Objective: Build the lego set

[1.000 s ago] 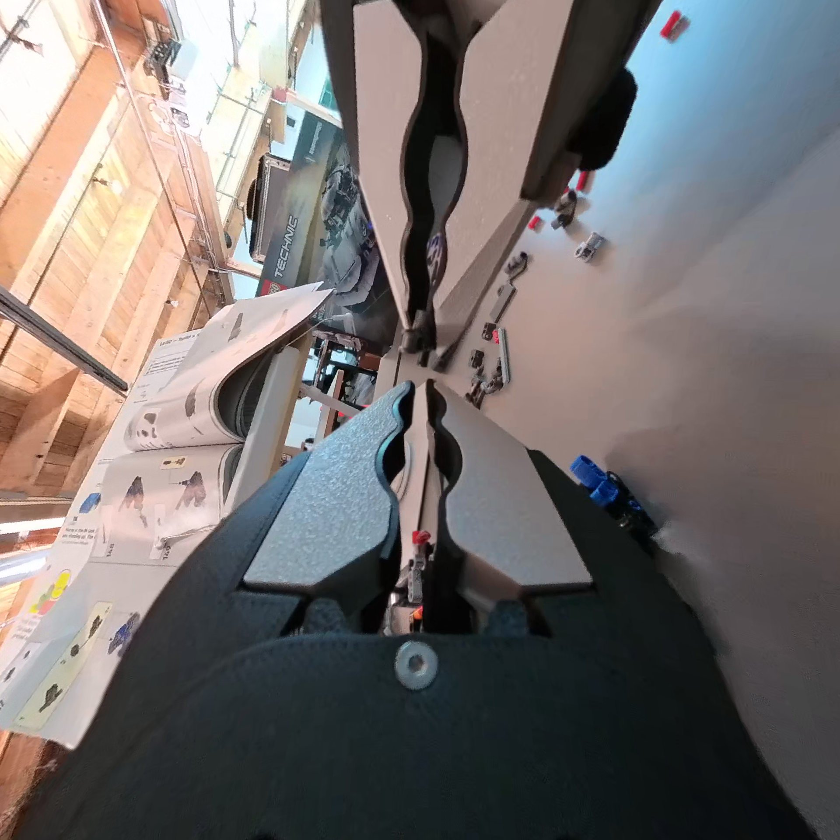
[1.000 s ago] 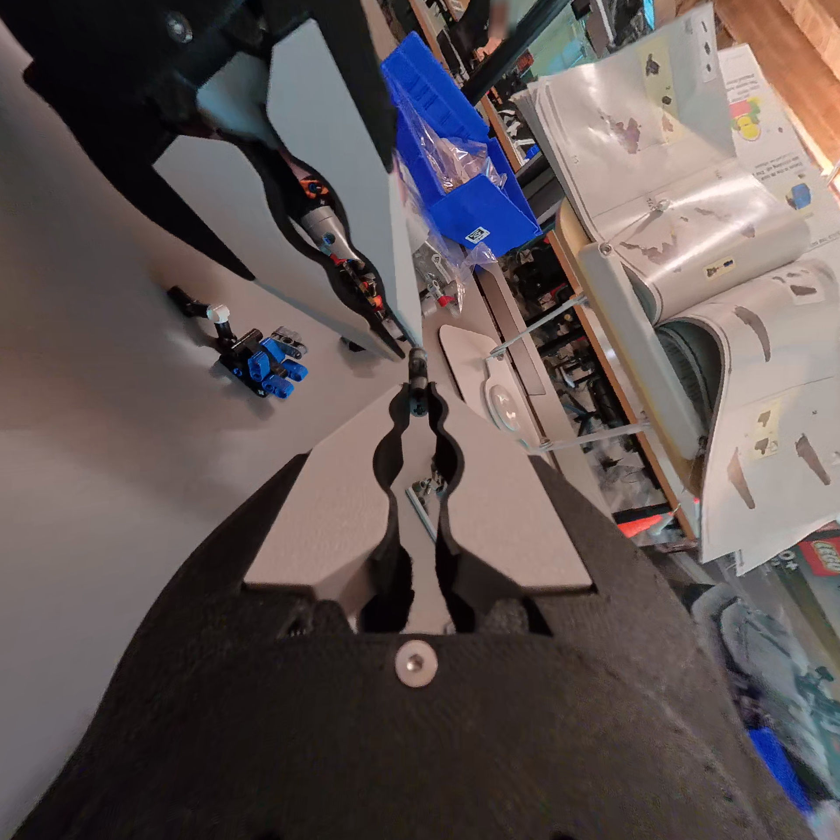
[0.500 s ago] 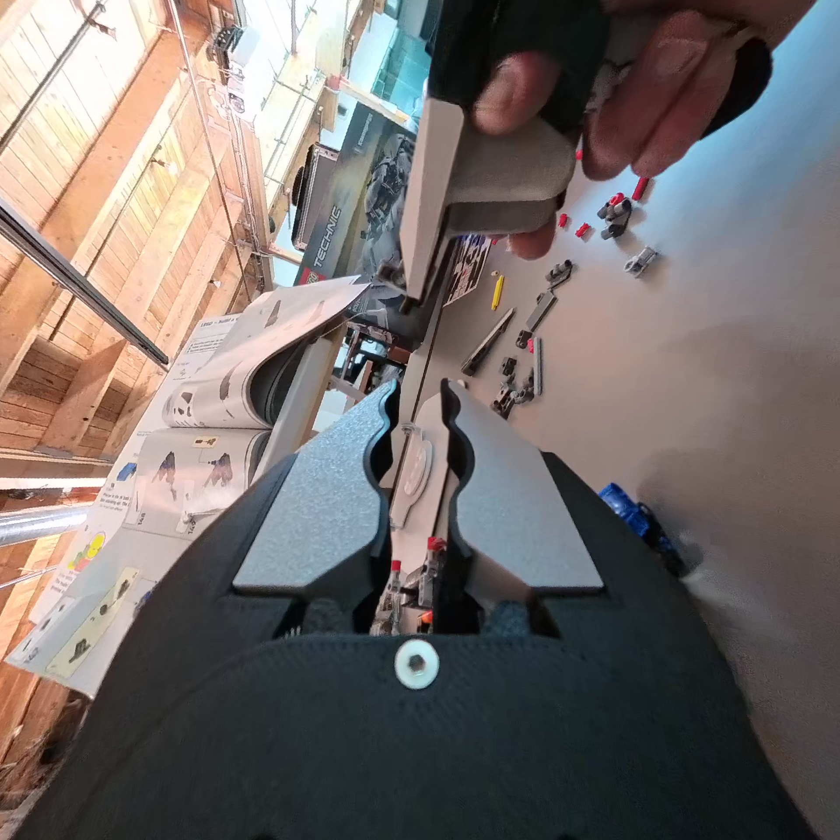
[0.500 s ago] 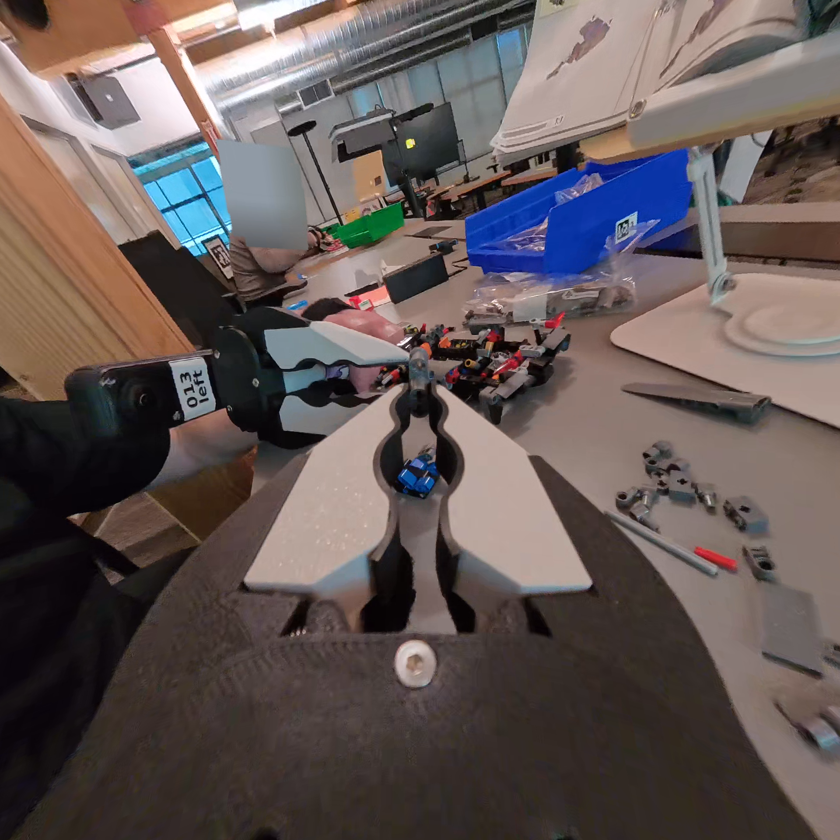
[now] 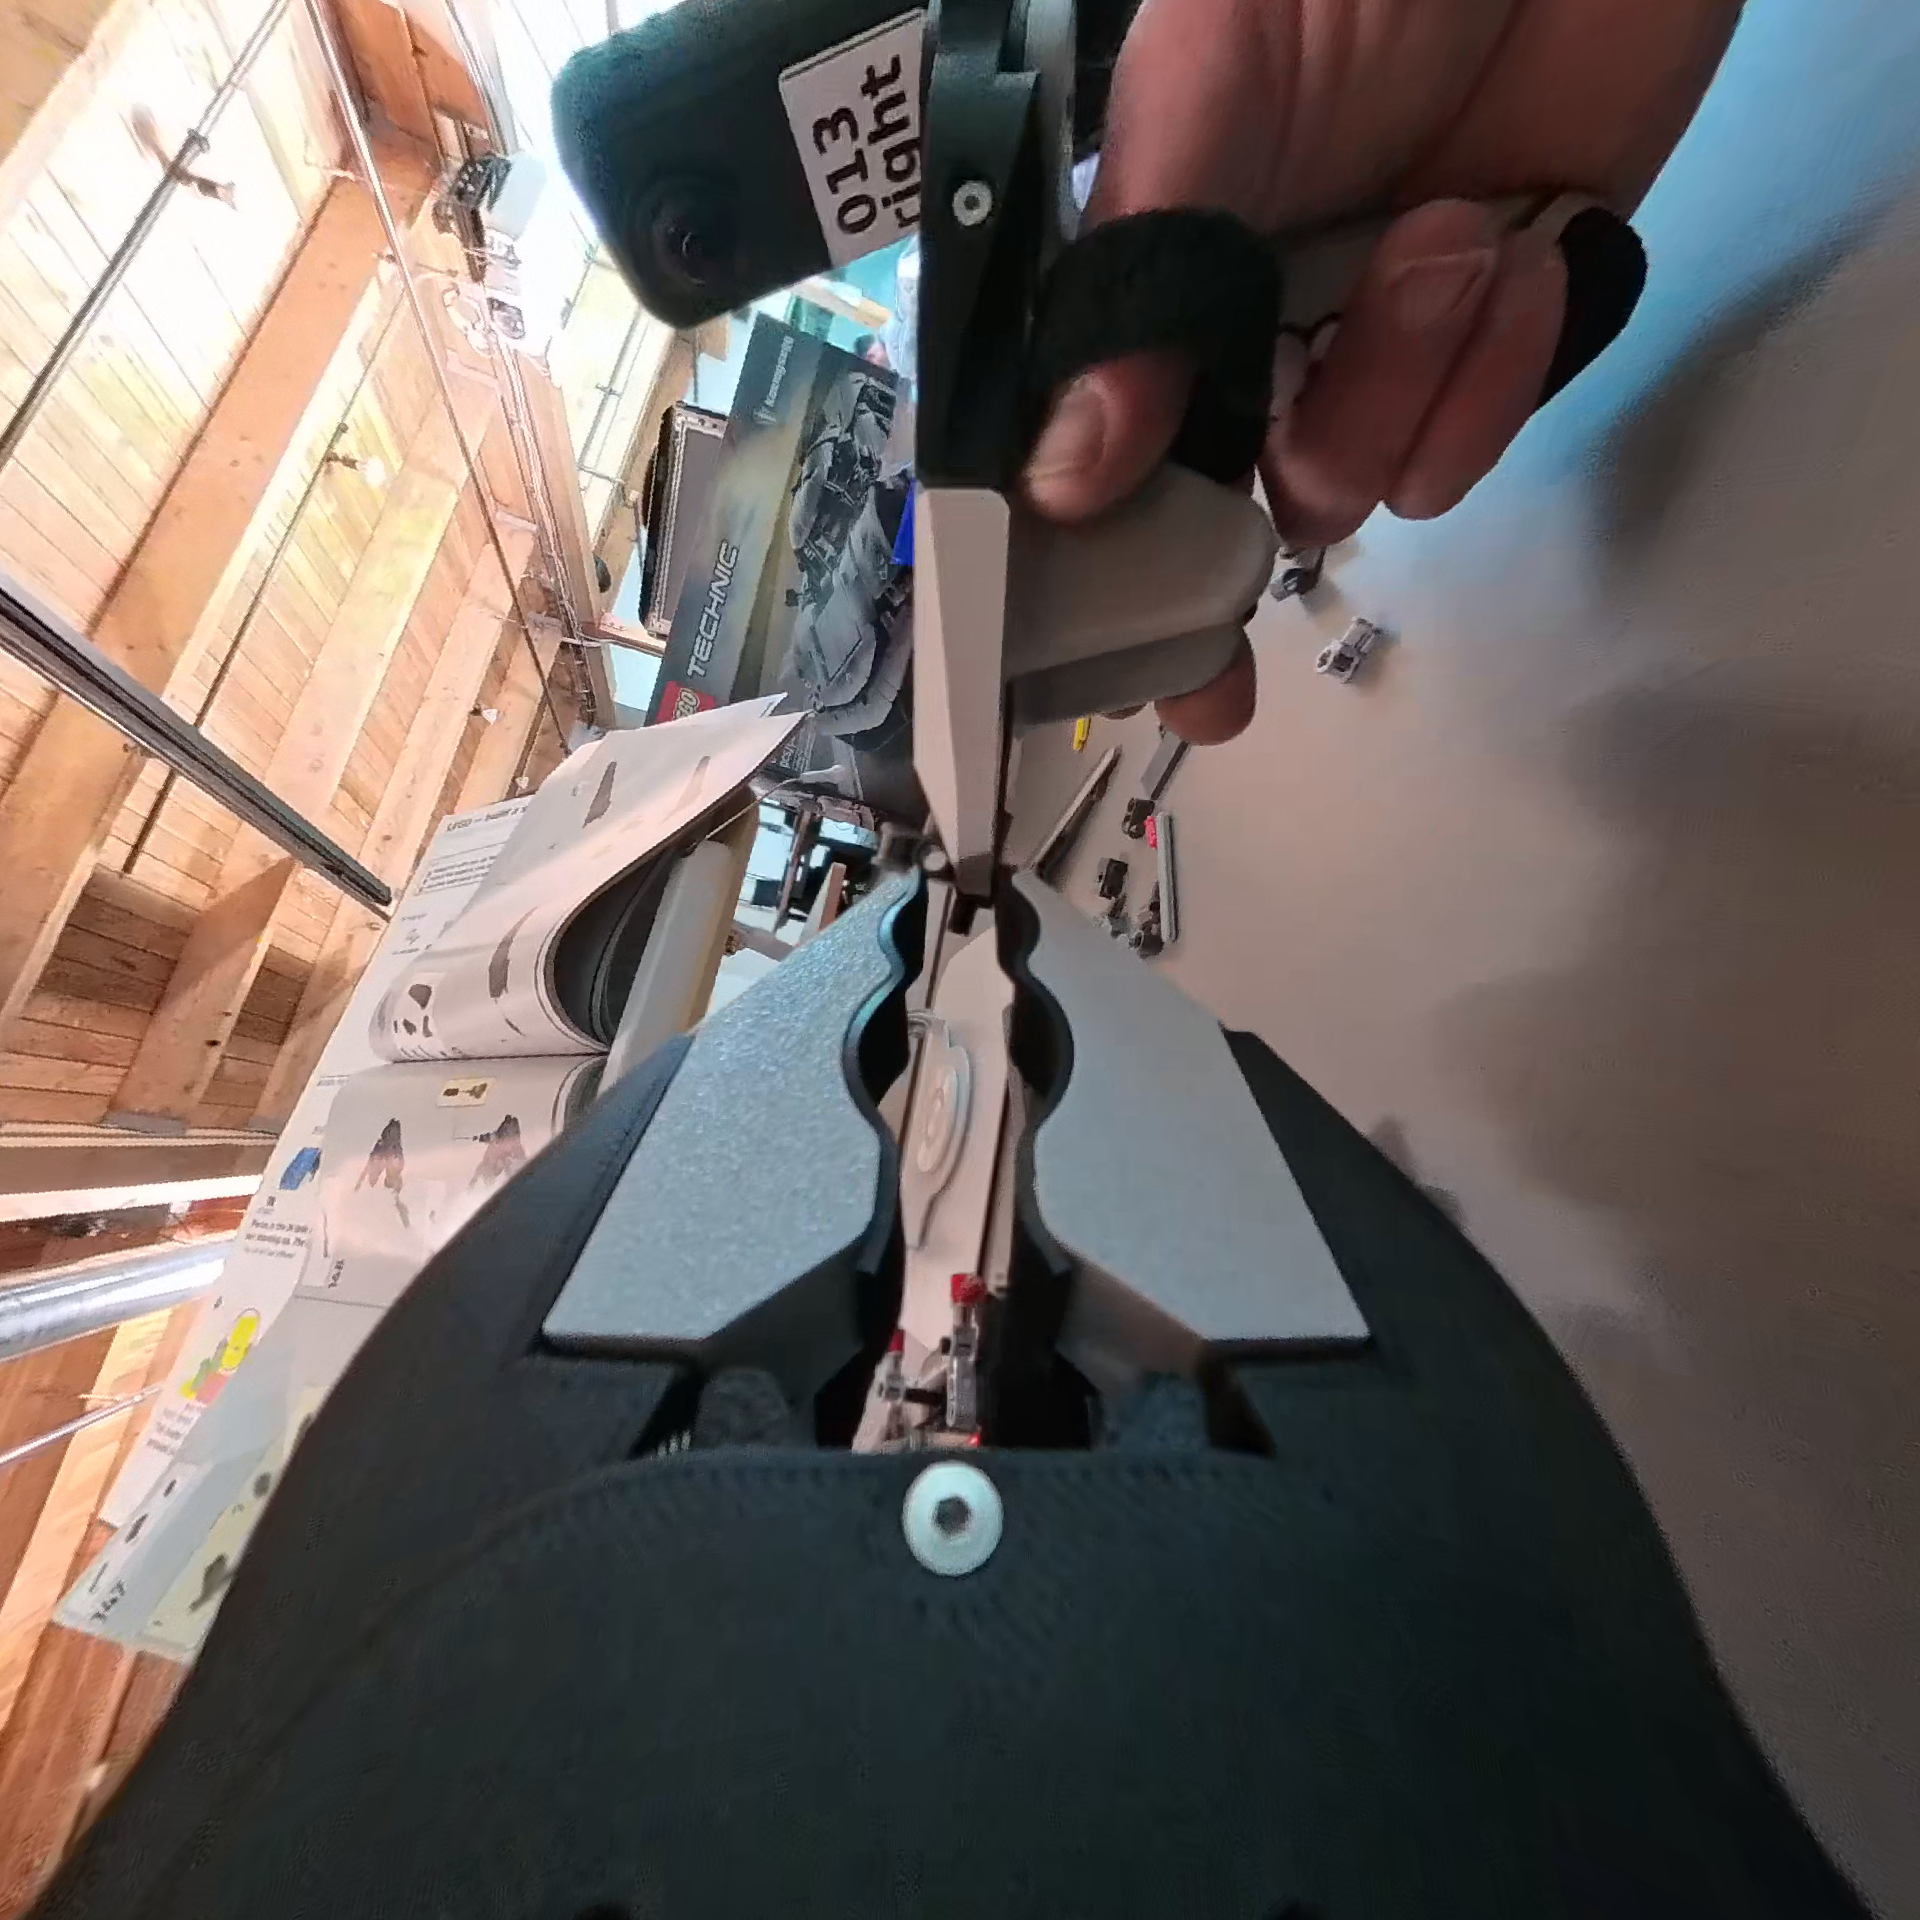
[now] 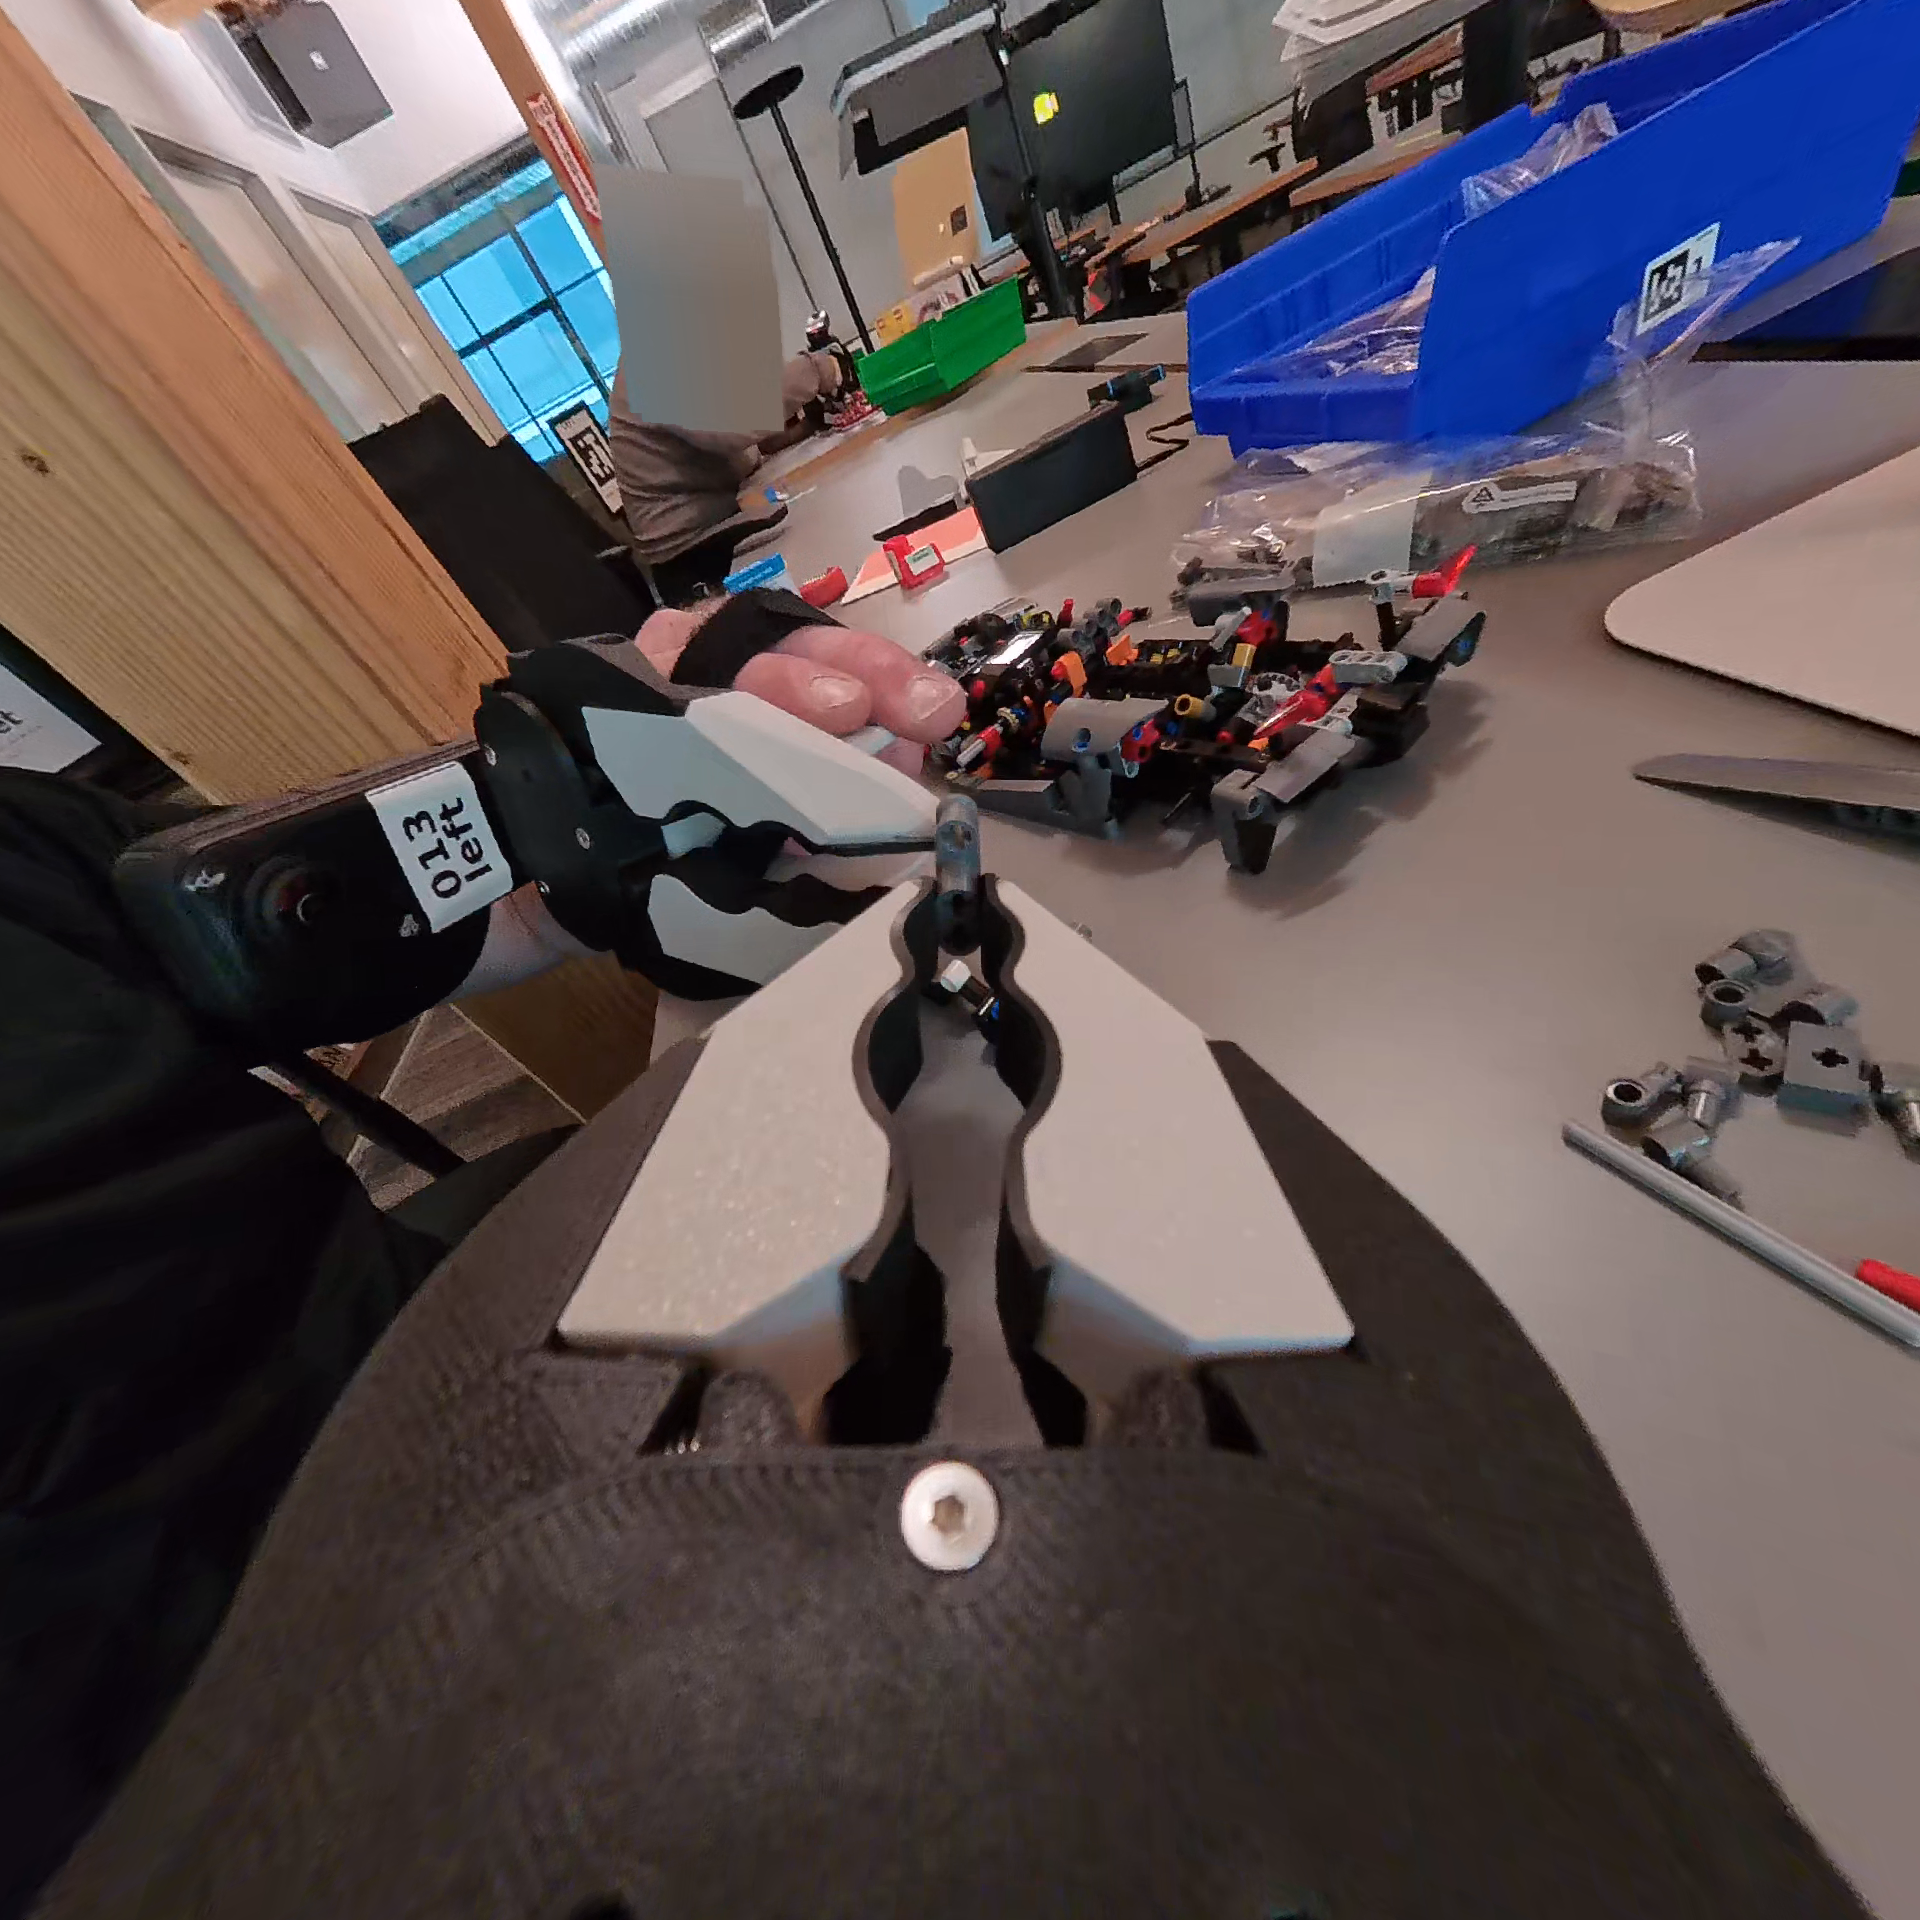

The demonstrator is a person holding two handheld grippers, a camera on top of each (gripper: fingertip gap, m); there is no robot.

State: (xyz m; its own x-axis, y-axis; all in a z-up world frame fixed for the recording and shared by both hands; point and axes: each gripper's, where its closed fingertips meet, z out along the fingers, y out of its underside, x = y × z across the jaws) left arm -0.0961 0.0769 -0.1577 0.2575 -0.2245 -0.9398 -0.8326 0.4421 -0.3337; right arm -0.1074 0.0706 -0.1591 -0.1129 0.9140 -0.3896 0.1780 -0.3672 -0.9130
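My right gripper (image 6: 956, 896) is shut on a small dark grey connector piece (image 6: 956, 847) that sticks out past its tips. My left gripper (image 5: 964, 902) is open, its jaws a small gap apart. In the left wrist view the right gripper's tip (image 5: 971, 868) comes down from above and sits between my left fingertips. In the right wrist view the left gripper (image 6: 920, 831) comes in from the left, its tip at the held piece. The partly built, many-coloured lego model (image 6: 1195, 707) lies on the grey table behind.
Loose grey parts (image 6: 1766, 1039), a grey axle (image 6: 1714, 1226) and a red pin (image 6: 1891, 1278) lie at the right. Bags of parts (image 6: 1455, 509) and a blue bin (image 6: 1558, 260) are behind the model. The instruction booklet (image 5: 582, 883) stands on a holder, the set's box (image 5: 769, 540) behind it. The grey axle (image 6: 1714, 1226) is about equally far from each gripper, around 15 centimeters. It is also in sight in the left wrist view (image 5: 1170, 872).
My left gripper's jaws have opened from nearly shut. My right gripper, still holding the connector, swung level, drew away, then came back so its tip is between my left fingertips.
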